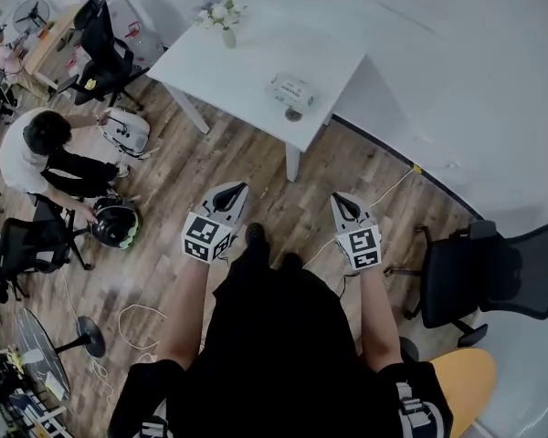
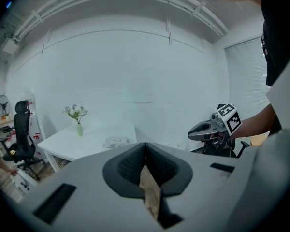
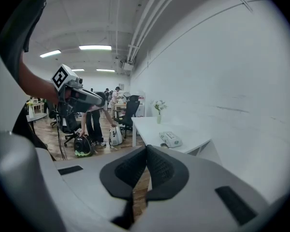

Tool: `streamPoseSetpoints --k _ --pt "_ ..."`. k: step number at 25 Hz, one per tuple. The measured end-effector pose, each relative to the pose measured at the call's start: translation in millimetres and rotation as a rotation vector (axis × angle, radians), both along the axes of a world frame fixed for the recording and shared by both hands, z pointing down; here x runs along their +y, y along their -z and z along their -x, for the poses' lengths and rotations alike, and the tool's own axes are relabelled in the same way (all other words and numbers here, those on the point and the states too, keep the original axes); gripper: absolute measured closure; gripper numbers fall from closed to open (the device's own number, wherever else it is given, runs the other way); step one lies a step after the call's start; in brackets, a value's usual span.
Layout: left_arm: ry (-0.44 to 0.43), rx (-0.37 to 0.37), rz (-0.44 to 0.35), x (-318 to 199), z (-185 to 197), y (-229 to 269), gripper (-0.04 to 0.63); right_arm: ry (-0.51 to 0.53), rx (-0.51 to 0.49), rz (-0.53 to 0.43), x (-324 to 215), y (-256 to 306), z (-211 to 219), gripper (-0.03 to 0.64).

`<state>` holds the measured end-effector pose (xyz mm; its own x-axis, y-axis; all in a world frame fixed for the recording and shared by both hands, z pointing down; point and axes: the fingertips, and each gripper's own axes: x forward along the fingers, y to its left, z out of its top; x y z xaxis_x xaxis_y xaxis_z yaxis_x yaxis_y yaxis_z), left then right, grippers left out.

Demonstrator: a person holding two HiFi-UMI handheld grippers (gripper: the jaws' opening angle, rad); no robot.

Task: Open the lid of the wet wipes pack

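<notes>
Both hand-held grippers closed and empty, wipes pack lying on the table

The wet wipes pack point(image 1: 289, 90) lies flat on the white table point(image 1: 228, 67), close to the table's near edge and toward the corner nearest the wall. A small dark round object point(image 1: 293, 114) sits on the table just beside the pack, right at that edge. At the table's far end stands a pale vase of flowers point(image 1: 226, 24), well apart from the pack.

The person stands on the wood floor point(image 1: 256, 162) short of the table, not within reach of it. The left hand-held gripper point(image 1: 230, 193) and the right hand-held gripper point(image 1: 346, 204) are both held out level, pointing toward the table. In the left gripper view the ribbed pads point(image 2: 131, 164) meet along a single seam with nothing caught between them, and the table with the pack shows beyond the tips. The right gripper view shows the same: pads point(image 3: 160, 169) pressed together, nothing held, the pack on the table ahead and to the right of the seam.

To the left of the table a person point(image 1: 44, 151) crouches on the floor beside a white bag point(image 1: 125, 130) and a black and green helmet-like object point(image 1: 116, 224). To the right of the table, near the wall, stands a black office chair point(image 1: 493, 272)
</notes>
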<state>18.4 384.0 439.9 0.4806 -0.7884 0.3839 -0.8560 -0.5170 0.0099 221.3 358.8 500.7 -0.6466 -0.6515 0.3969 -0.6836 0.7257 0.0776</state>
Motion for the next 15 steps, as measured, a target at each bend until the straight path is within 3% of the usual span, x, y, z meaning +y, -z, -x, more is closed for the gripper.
streamPoseSetpoints --k 15 --pt "-0.045 0.035 0.012 -68.8 25.2 -18.3 0.574 -0.040 0.022 0.015 -55.8 -12.4 27.9 0.601"
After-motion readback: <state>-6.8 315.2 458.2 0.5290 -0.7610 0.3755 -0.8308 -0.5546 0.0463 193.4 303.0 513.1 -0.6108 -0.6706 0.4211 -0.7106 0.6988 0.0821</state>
